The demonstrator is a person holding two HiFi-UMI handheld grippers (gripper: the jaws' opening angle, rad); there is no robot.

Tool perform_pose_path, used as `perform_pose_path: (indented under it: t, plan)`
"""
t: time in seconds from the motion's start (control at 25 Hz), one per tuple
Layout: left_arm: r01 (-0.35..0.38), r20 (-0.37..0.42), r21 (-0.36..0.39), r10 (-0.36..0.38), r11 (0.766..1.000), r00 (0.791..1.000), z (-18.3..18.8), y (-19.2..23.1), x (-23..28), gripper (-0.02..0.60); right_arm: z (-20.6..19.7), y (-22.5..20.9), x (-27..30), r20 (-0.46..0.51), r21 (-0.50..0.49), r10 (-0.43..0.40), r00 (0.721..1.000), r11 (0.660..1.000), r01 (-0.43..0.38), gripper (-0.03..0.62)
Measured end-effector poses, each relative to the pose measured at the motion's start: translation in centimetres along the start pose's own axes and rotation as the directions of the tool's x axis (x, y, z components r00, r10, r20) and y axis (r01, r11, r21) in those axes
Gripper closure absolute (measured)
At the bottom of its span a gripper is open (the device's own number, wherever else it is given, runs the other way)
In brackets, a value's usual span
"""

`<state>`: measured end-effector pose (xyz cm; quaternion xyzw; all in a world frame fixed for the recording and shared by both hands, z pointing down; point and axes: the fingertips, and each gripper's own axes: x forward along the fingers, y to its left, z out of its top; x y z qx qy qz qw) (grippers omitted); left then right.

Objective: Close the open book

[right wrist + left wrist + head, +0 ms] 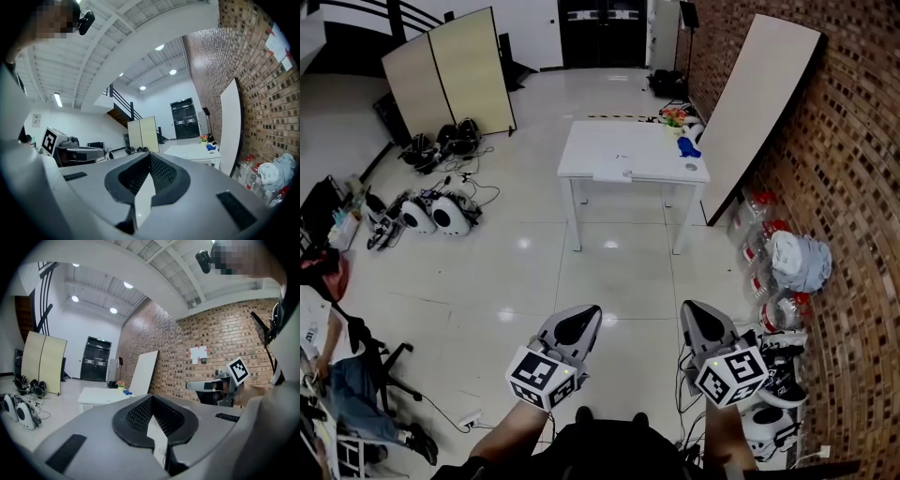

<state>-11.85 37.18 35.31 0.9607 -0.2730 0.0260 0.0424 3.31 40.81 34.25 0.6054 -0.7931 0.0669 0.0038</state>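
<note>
Head view
- Book: I take the flat pale slab (612, 174) at the near edge of the white table (581, 155), upper centre of frame, to be the open book. It is too small to be sure.
- Grippers: the left gripper (579, 319) and right gripper (698, 314) sit at the bottom of the frame, well apart from the table and holding nothing.
- Handling: probably light, with stiff covers and floppy pages. I would nudge one cover's outer edge up and over while steadying the other half against sliding.
- Surface: the tabletop looks smooth and mostly bare, with a blue thing (688, 147) at its far right corner.
- Room: glossy tiled floor (609, 272), brick wall (853, 187) on the right with a board (764, 103) leaning on it, and a folding screen (455, 70) at upper left.

Left gripper view
- Jaws: the left gripper (151, 398) has its tips pressed together with nothing between them.
- Table: the table (93, 397) is at centre left, far off.

Right gripper view
- Jaws: the right gripper (149, 157) is likewise closed and empty.
- Table: the table (192, 151) is right of centre, and no book can be made out on it.
</note>
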Motion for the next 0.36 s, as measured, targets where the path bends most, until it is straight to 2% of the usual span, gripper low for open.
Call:
perform_pose_path:
  t: [0.36]
  plan:
    - [-0.007,0.002,0.009,0.007,1.000,1.000,0.05,-0.93,-0.32,0.588,-0.40,-0.11,-0.52,-0.007,-0.001,0.010,1.000,1.000,-0.010,0.595]
